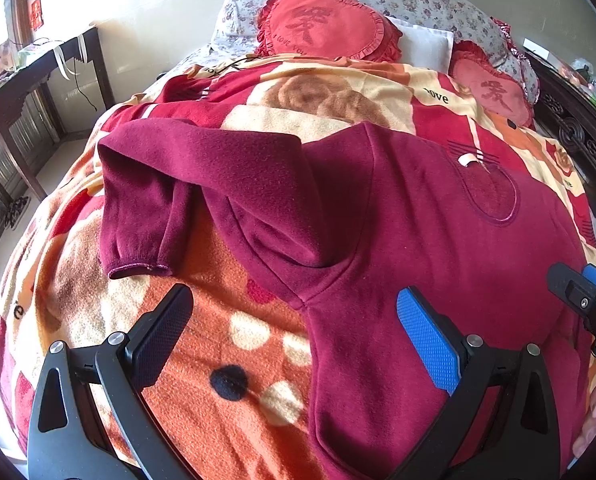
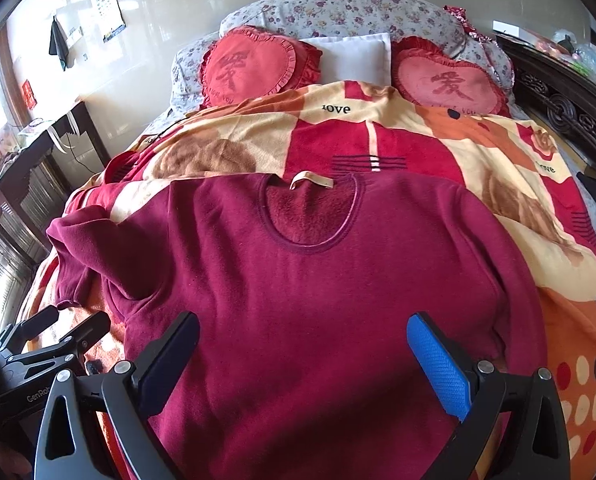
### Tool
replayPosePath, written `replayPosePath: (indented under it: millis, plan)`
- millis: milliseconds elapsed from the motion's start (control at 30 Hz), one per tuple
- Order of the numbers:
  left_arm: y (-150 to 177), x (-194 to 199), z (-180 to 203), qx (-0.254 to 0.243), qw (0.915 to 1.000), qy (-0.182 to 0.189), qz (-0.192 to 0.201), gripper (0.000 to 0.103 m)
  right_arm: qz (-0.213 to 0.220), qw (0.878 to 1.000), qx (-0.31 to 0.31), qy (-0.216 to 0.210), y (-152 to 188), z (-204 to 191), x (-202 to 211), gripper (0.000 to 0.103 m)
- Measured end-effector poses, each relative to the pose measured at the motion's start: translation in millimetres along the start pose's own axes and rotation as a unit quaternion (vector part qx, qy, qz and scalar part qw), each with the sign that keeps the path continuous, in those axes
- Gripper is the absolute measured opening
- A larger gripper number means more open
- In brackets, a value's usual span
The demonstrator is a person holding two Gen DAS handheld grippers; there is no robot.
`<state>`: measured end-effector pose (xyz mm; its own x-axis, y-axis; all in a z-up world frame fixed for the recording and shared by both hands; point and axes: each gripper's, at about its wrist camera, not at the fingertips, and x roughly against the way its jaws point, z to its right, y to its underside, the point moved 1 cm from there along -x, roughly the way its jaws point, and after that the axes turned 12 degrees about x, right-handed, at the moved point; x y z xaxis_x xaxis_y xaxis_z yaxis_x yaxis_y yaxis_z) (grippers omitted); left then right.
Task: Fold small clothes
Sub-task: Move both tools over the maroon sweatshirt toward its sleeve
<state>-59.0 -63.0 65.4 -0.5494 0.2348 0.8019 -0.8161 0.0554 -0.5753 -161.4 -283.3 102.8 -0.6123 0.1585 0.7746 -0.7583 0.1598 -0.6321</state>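
Left wrist: maroon top (image 1: 438, 240) on blanket (image 1: 217, 360), hem cut off; left tool (image 1: 293, 332), right tool (image 2: 304, 356) wide apart, nothing held

From my remote station I see a fleece blanket (image 2: 398, 128) in red, orange and cream, printed with roses and the word "love", covering the bed. Two heart-shaped red cushions (image 2: 253, 68) (image 2: 450, 84) with frilled edges lean at the head, a white pillow (image 2: 354, 58) between them and a floral bolster (image 2: 350, 10) behind. A dark wooden desk (image 1: 37, 76) stands along the left wall, an eye chart (image 2: 107, 4) hangs above, and a carved dark headboard (image 2: 570, 108) runs down the right side
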Motion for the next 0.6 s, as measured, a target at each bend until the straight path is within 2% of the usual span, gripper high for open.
replayPosePath:
  millis: [600]
  plan:
    - [-3,-9,-19,0.022,0.9997,-0.006,-0.008,0.102,-0.01,1.0,0.015,-0.016,-5,-22,-16,0.103]
